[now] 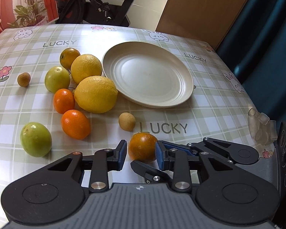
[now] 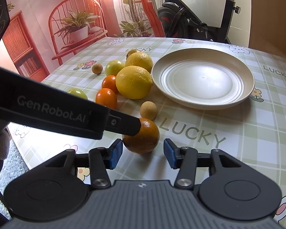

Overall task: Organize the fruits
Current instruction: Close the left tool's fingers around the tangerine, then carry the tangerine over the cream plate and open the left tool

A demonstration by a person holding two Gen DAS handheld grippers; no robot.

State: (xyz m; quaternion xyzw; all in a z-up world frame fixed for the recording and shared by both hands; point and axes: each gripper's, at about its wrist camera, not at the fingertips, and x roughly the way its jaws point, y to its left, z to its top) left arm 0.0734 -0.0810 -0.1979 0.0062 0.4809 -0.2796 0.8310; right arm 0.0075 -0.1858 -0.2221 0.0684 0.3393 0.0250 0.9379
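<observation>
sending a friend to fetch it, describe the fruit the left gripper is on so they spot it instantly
Start at the round cream plate; come toward the table's near edge, past the printed word LUCKY. There the left gripper clamps a dull, brown-mottled orange, darker than the glossy tangerines.

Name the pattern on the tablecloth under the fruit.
Pale green and white check, with bunnies, flowers and "LUCKY" printed on the tablecloth; clearest in the right wrist view.

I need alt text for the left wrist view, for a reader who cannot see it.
The left hand-held gripper closes its blue pads on a dark orange tangerine on a checked tablecloth. Behind it an empty cream plate sits beside lemons, green fruits and small oranges.
</observation>
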